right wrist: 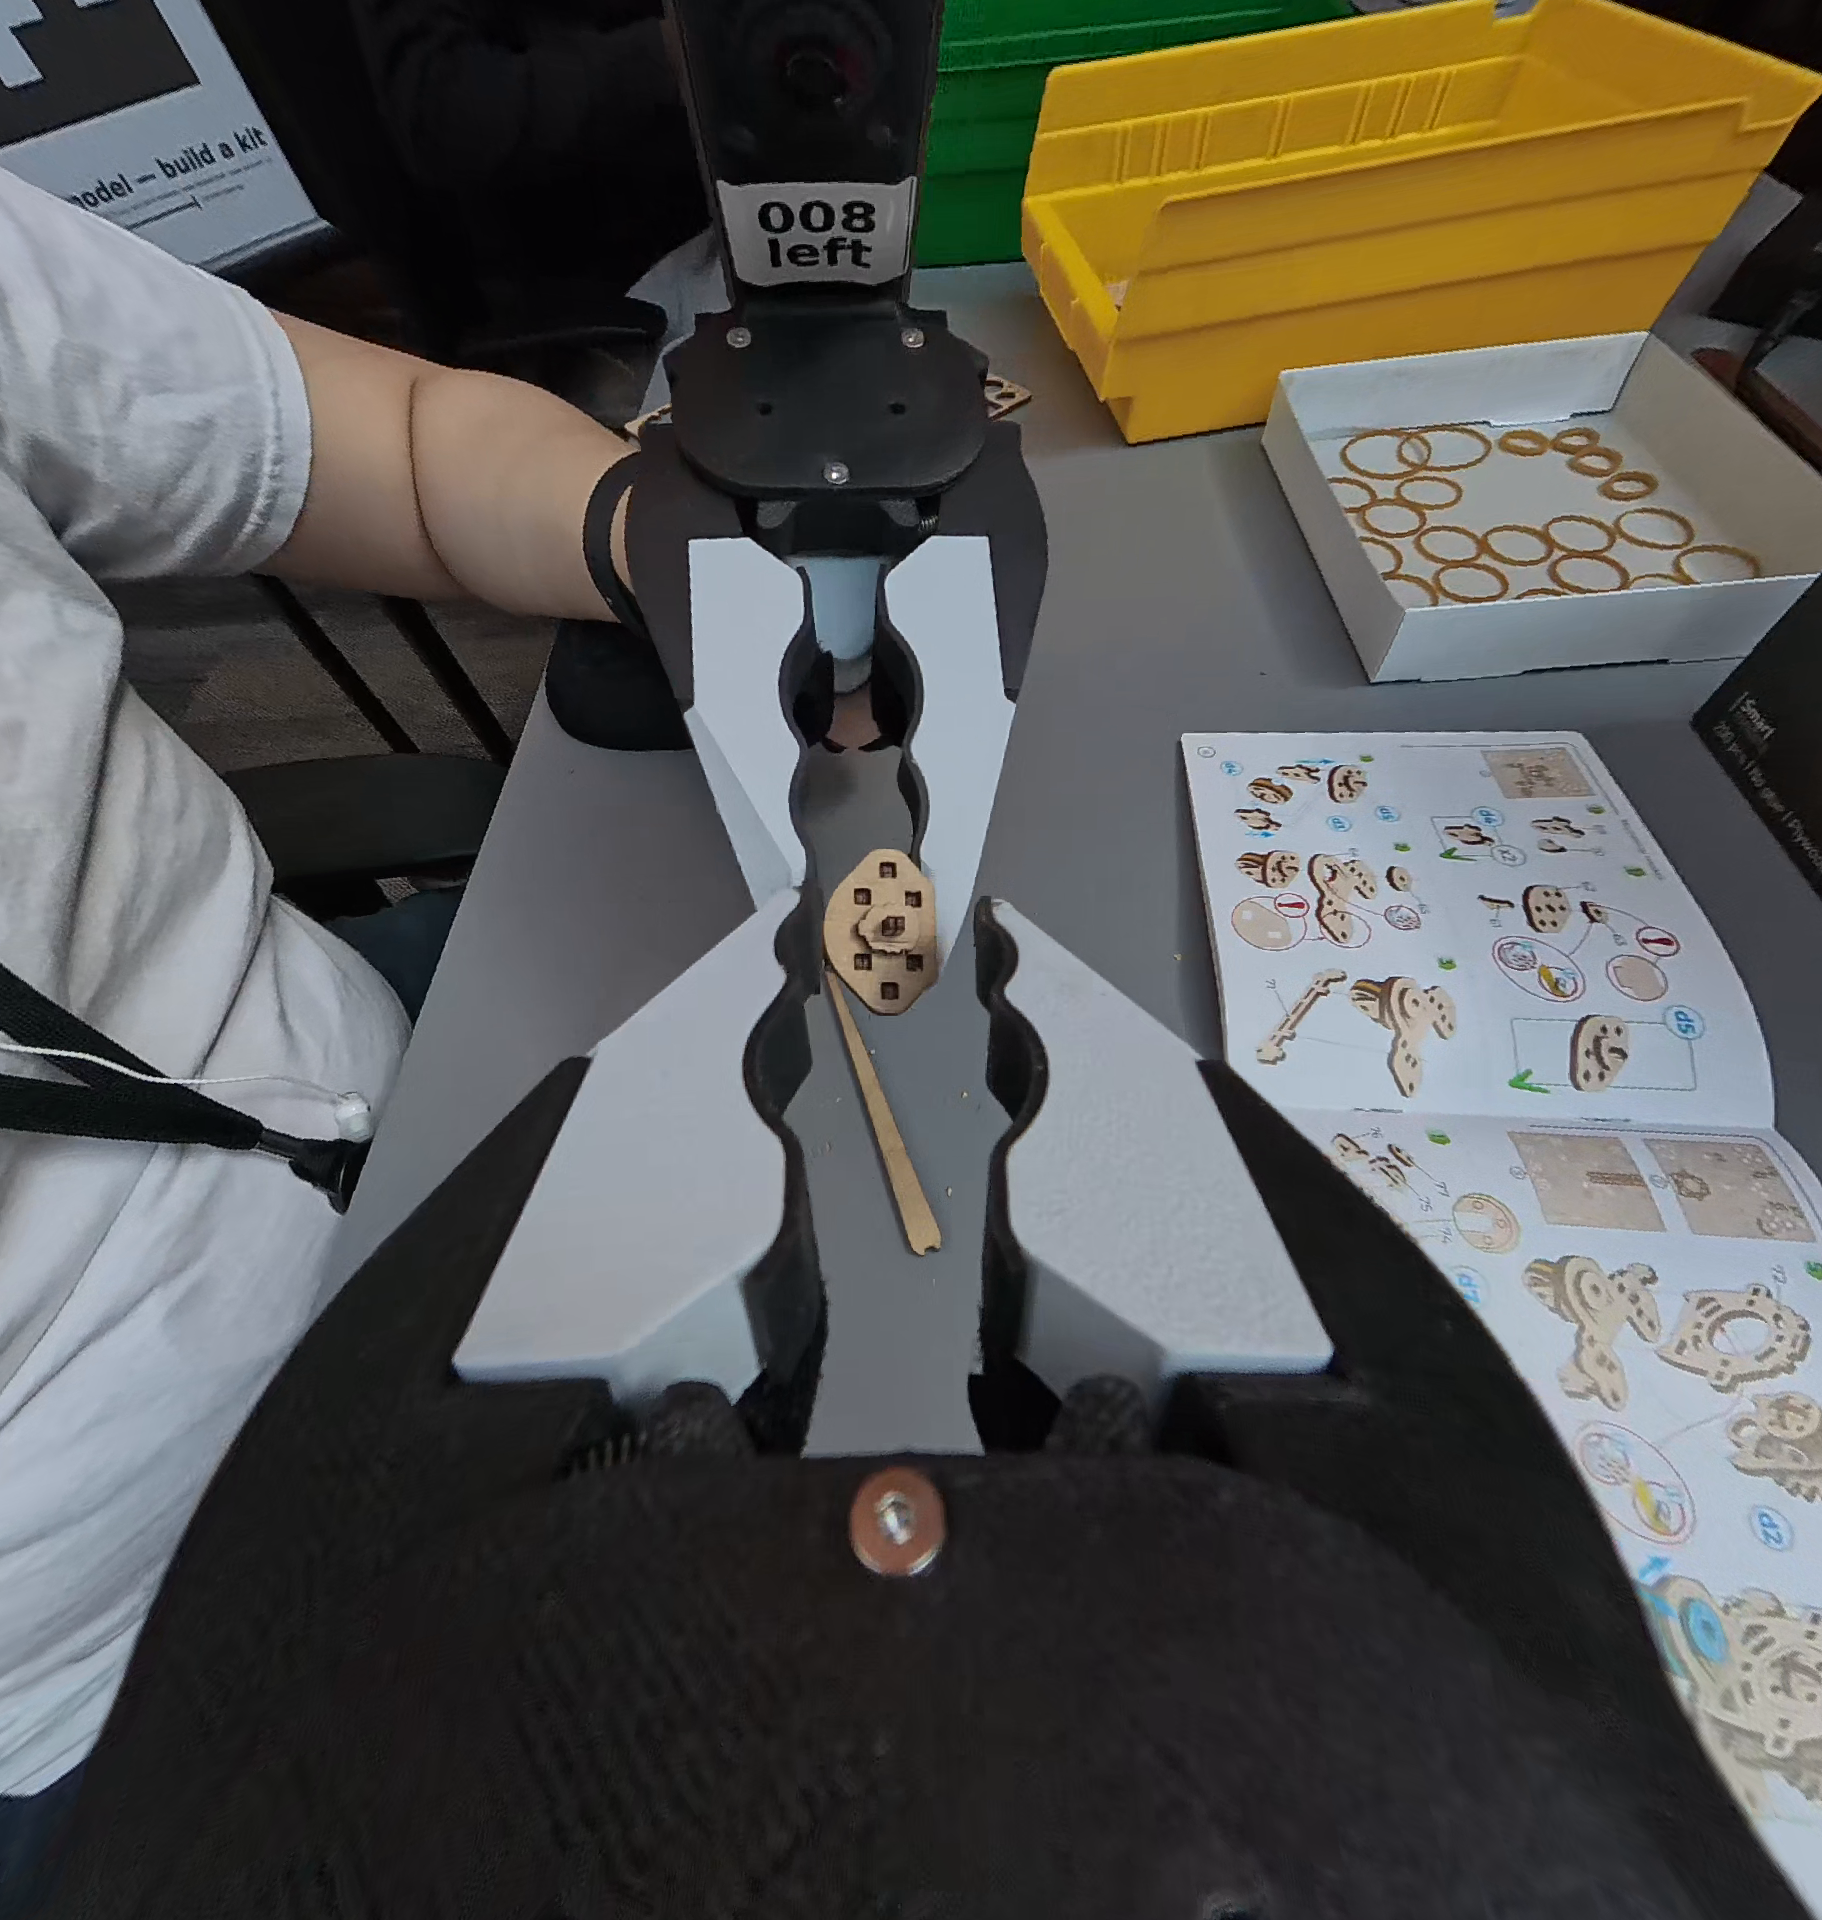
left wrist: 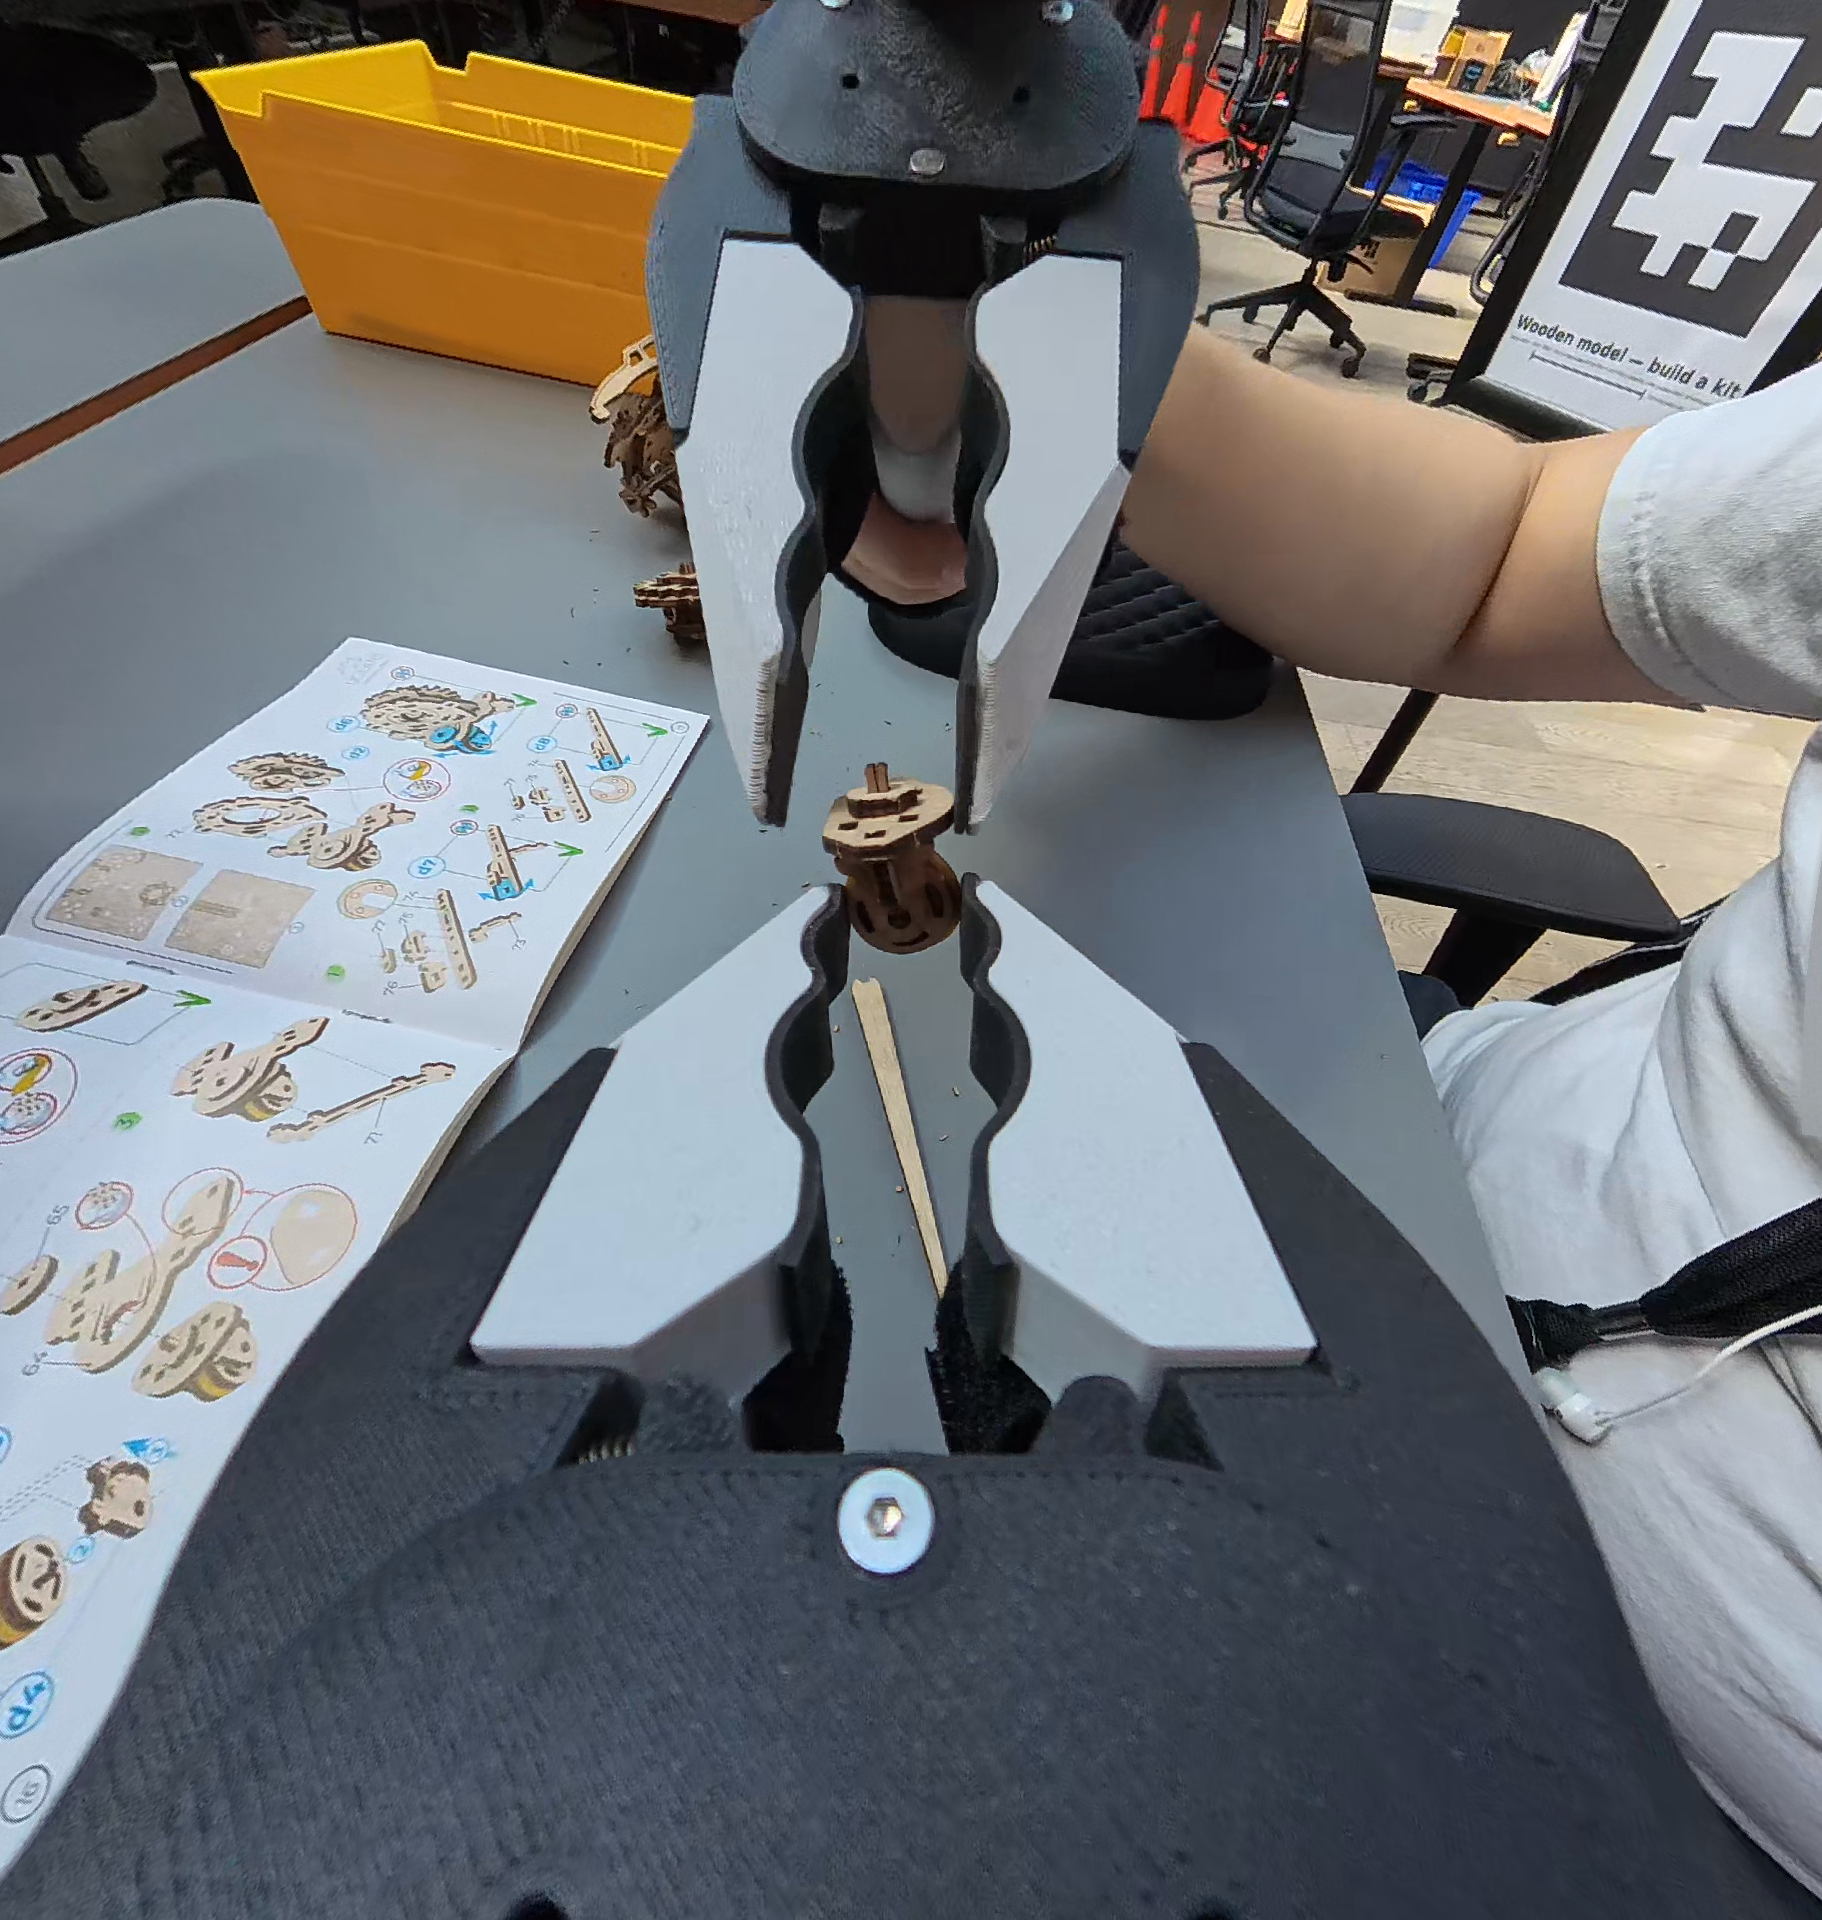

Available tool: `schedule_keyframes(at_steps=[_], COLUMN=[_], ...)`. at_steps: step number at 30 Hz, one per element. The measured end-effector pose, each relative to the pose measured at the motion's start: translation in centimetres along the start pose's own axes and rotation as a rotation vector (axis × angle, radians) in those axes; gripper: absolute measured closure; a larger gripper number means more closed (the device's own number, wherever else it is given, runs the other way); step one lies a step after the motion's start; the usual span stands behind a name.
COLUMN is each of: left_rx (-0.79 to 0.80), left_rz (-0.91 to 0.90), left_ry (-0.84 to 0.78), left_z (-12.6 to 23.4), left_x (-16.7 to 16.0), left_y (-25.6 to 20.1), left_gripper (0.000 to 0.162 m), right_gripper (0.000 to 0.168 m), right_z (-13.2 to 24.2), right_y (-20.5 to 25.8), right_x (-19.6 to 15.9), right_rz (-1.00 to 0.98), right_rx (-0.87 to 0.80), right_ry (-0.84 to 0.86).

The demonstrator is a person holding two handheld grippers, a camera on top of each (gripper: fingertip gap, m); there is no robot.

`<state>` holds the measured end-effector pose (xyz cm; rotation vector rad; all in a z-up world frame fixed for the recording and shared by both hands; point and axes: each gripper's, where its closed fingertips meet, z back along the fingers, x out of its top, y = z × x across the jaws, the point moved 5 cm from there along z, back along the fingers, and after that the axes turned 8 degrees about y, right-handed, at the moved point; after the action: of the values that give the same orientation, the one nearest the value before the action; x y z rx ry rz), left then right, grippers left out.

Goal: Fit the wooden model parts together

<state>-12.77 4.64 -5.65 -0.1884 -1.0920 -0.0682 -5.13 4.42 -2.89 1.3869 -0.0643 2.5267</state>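
A small wooden sub-assembly (left wrist: 896,914), a round disc joined to a drilled oval plate (right wrist: 881,971), hangs above the grey table (left wrist: 367,520). My left gripper (left wrist: 904,894) is shut on it at the fingertips. It shows in the right wrist view (right wrist: 871,909) coming in from the top. My right gripper (right wrist: 891,925) faces it tip to tip, open, its fingers straddling the plate with a gap on the right side. It also shows in the left wrist view (left wrist: 871,821). A thin wooden stick (left wrist: 902,1132) lies on the table under both grippers, also seen in the right wrist view (right wrist: 881,1122).
An open instruction booklet (left wrist: 263,935) (right wrist: 1509,1039) lies beside the grippers. A yellow bin (right wrist: 1406,208), a white box of wooden rings (right wrist: 1541,520) and a black box (right wrist: 1800,748) stand farther off. Built model pieces (left wrist: 642,436) sit near the bin. The table edge and the person's arm (left wrist: 1354,520) are close. Both grippers' tips are close together, under 4 cm apart. About 8 cm separates my left fingertips from the thin wooden stick (left wrist: 902,1132). My right wrist view (right wrist: 869,1082) looks at it from another angle.
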Motion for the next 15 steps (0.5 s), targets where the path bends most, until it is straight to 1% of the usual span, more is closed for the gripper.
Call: schedule_keyframes(at_steps=[1,2,6,7,9,12,14,15], left_rx=[0.001,0.001,-0.014,-0.015,-0.013,-0.013,-0.029,-0.025], left_rz=[0.002,0.006,0.009,0.007,-0.007,-0.019,-0.013,-0.016], left_ry=[0.001,0.001,0.018,0.021,0.022,0.026,0.034,0.04], left_z=[0.0,0.0,-0.4,-0.5,-0.6,-0.8,-0.8,-0.9], left_x=[0.0,0.0,-0.2,-0.2,-0.1,0.0,0.1,0.0], left_y=[0.0,0.1,0.1,0.1,0.0,-0.1,-0.2,-0.1], left_gripper=[0.143,0.143,0.143,0.143,0.143,0.143,0.143,0.143], right_gripper=[0.141,0.149,0.148,0.142,0.148,0.149,0.145,0.139], right_z=[0.0,0.0,0.0,-0.1,-0.3,-0.1,0.0,-0.1], right_y=[0.0,0.1,0.0,-0.2,0.0,0.0,0.3,0.4], right_x=[-0.1,-0.2,-0.7,-0.9,-1.2,-1.3,-1.5,-1.6], right_rz=[-0.014,-0.019,-0.002,-0.007,-0.017,0.005,0.005,-0.002], right_rx=[0.024,0.049,0.066,0.06,0.093,0.096,0.116,0.118], right_ry=[-0.008,-0.01,0.005,0.013,0.033,0.007,0.014,0.028])
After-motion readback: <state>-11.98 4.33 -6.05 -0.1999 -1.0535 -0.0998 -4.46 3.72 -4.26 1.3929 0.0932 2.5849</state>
